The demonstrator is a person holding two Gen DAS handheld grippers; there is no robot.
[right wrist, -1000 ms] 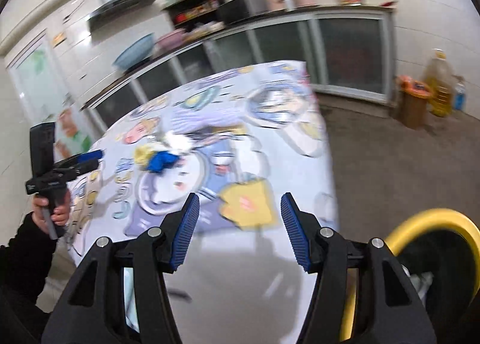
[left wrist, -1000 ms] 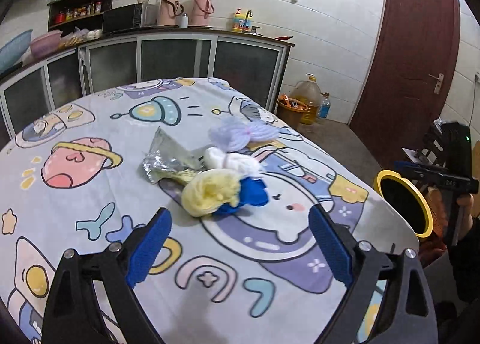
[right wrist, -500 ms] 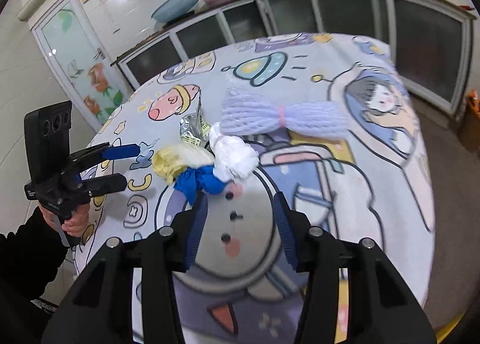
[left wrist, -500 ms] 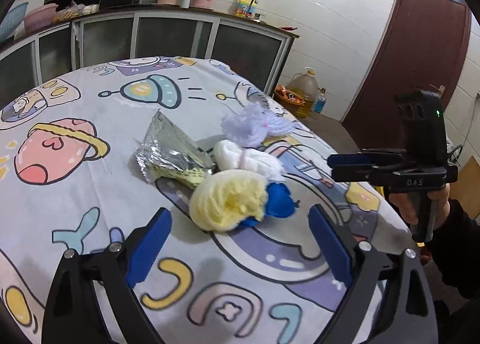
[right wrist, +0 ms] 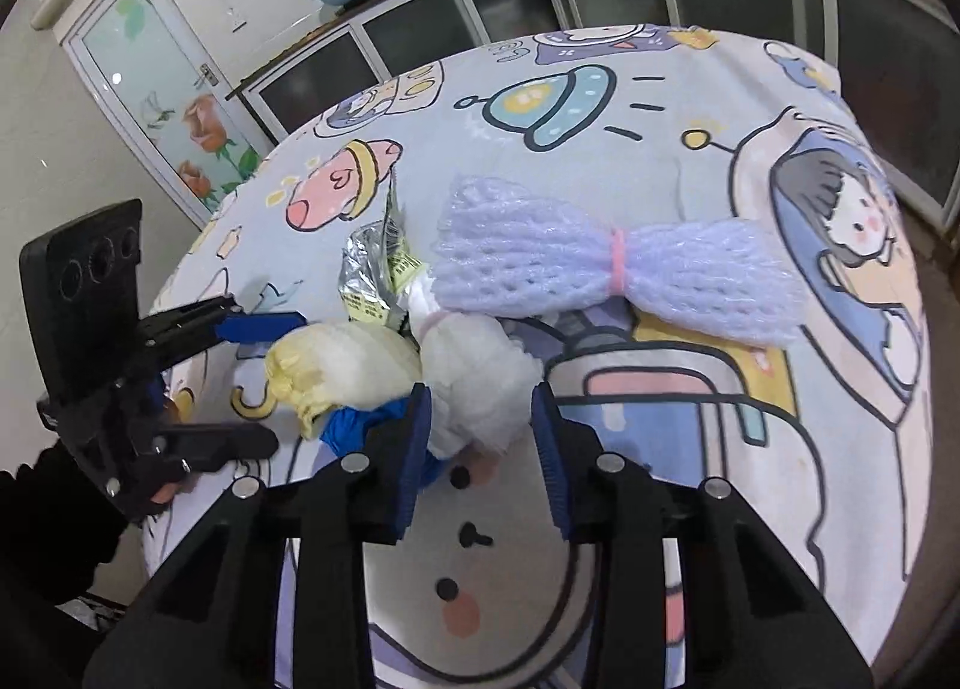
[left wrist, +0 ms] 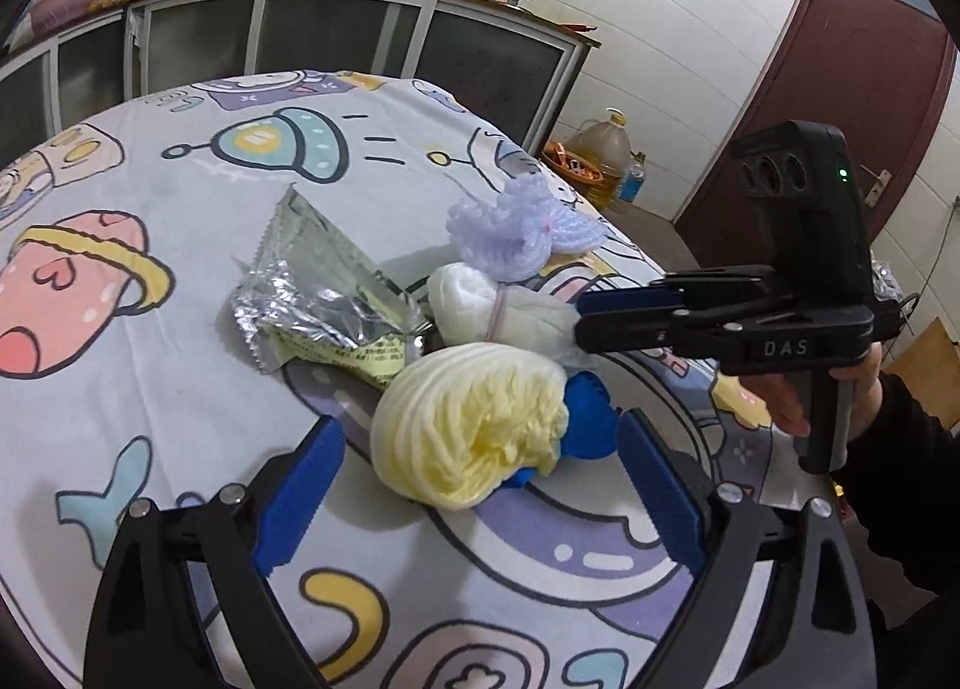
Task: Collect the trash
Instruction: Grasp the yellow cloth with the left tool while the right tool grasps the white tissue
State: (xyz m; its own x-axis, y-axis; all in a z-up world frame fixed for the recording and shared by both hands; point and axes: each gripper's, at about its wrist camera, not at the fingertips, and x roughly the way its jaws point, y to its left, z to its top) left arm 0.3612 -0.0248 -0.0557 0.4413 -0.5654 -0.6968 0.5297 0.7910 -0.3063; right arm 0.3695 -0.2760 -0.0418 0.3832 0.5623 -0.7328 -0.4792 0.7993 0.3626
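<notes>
The right gripper [right wrist: 480,425], half open, straddles the white foam net [right wrist: 474,383] without yet pinching it, the left gripper [left wrist: 480,485] gapes before the yellow one [left wrist: 474,419]; both look light, squashy, best pinched mid-bundle.

table [left wrist: 120,281] with cartoon cloth; on it, clustered: foil wrapper [left wrist: 318,299]; lilac foam net [right wrist: 600,263]; white net [right wrist: 480,383]; yellow net [left wrist: 474,425]; blue scrap [left wrist: 591,425]
</notes>
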